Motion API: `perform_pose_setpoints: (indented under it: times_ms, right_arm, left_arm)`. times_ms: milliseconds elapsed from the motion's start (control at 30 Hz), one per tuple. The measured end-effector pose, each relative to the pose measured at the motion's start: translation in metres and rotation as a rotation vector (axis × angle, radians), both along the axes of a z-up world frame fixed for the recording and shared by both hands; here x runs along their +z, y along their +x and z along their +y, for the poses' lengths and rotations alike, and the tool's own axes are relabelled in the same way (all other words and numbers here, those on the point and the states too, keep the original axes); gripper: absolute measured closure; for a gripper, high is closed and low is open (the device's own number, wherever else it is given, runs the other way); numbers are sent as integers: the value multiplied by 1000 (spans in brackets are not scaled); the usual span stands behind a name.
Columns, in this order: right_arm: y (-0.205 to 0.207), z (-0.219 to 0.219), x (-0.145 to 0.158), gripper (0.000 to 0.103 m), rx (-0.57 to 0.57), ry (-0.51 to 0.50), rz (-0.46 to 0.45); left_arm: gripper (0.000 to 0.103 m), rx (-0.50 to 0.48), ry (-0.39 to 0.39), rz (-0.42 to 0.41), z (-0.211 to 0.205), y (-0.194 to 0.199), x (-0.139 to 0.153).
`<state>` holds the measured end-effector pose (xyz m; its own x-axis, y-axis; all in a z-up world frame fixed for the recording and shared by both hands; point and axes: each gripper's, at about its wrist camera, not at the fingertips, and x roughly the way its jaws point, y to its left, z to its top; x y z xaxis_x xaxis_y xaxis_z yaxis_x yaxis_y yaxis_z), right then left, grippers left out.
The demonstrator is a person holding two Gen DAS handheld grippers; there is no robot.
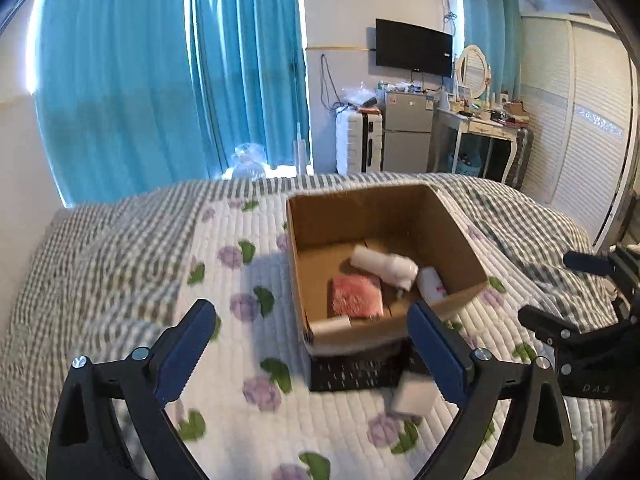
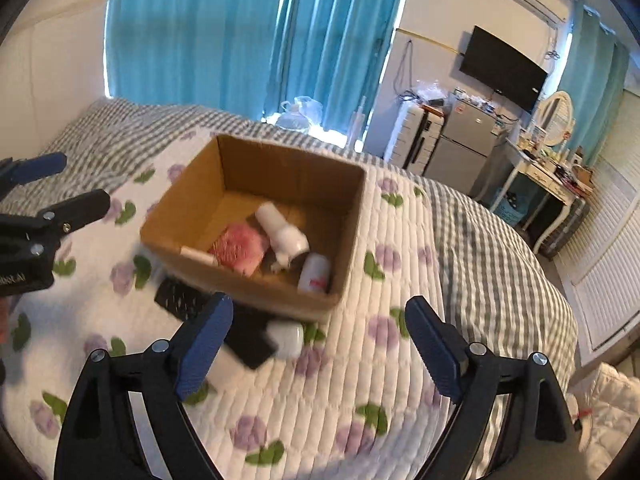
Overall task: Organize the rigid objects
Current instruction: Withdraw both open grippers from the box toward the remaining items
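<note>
An open cardboard box [image 1: 456,224] [image 2: 188,200] stands on the bed. Inside lie a white bottle [image 1: 386,266] [image 2: 282,230], a pink block [image 1: 354,296] [image 2: 240,248] and a small white container with red print [image 1: 432,284] [image 2: 316,272]. In front of the box lie a black patterned object [image 1: 352,372] [image 2: 180,300] and a white rounded object [image 1: 414,396] [image 2: 286,338]. My left gripper [image 1: 312,344] is open and empty, just before the box. My right gripper [image 2: 320,344] is open and empty above the quilt, near the white object.
The bed has a white quilt with purple flowers [image 2: 360,380] and a grey checked blanket [image 1: 100,248]. Blue curtains [image 1: 160,80], a suitcase [image 1: 358,140], a small fridge [image 1: 408,132] and a dressing table [image 1: 480,128] stand beyond the bed.
</note>
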<state>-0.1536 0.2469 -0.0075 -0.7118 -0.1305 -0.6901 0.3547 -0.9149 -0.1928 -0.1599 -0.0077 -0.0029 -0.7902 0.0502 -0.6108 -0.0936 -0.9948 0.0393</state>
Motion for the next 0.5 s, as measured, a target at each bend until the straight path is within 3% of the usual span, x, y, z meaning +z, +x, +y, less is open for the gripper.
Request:
perform_pose_setpoints:
  times_ms: [167,367,500]
  right_arm:
    - [19,7,-35,15,-30,-90,-54]
    - [16,3,-88,15,-84,-118,-149]
    - [13,-9,-116,15,-85,-101,-199]
  left_arm:
    - [5,41,13,-31,-3,11,-33]
    - [5,64,-12,-106,-4,9,-86]
    - [5,75,-15,-140,-10,8,-106]
